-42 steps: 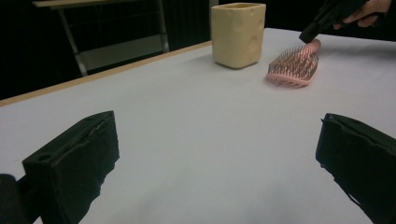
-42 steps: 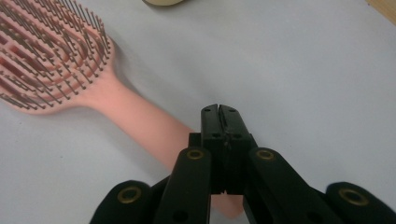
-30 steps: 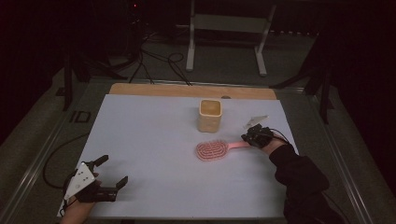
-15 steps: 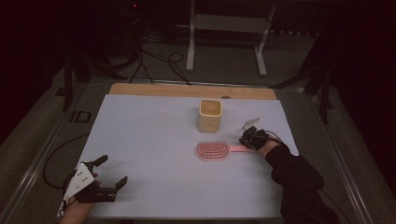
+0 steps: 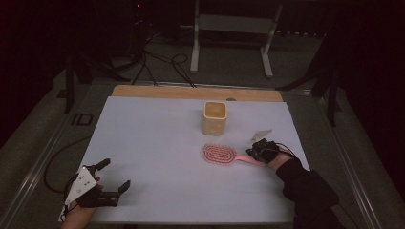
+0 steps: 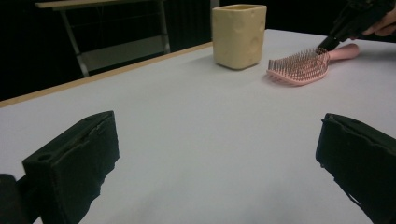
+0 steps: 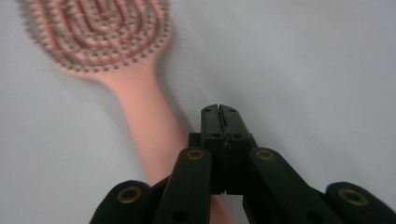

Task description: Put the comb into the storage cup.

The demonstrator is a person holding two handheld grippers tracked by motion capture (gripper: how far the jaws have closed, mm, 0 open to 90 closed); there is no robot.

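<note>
High view: white sheet covers the table, matte and flat, with a strip of wood showing along the far edge. A pale yellow cup, squarish with rounded corners, stands upright near the middle. Just in front of it and apart from it lies the pink brush, oval slotted head to the left, handle running right. The right gripper sits low over the handle end, jaws together, a dark sleeve behind it. The left gripper rests at the near left corner, well apart from the brush, jaws spread wide and empty, its grey three-cornered plate on top.

Left gripper view: two blocky black jaws with rough, foam-like faces stand far apart at the lower corners, bare sheet between them. Beyond, the cup shows a dimpled, glossy wall. The brush lies bristles up, fine stiff pins in rows, smooth plastic handle pointing right. The right gripper tip comes down at the neck where head meets handle; whether it touches I cannot tell.

Right gripper view: the right gripper jaws are pressed flat together, nothing between them, tip just right of the handle. The brush is blurred; curved ribs in the head, tapered handle passing under the linkage at left.
</note>
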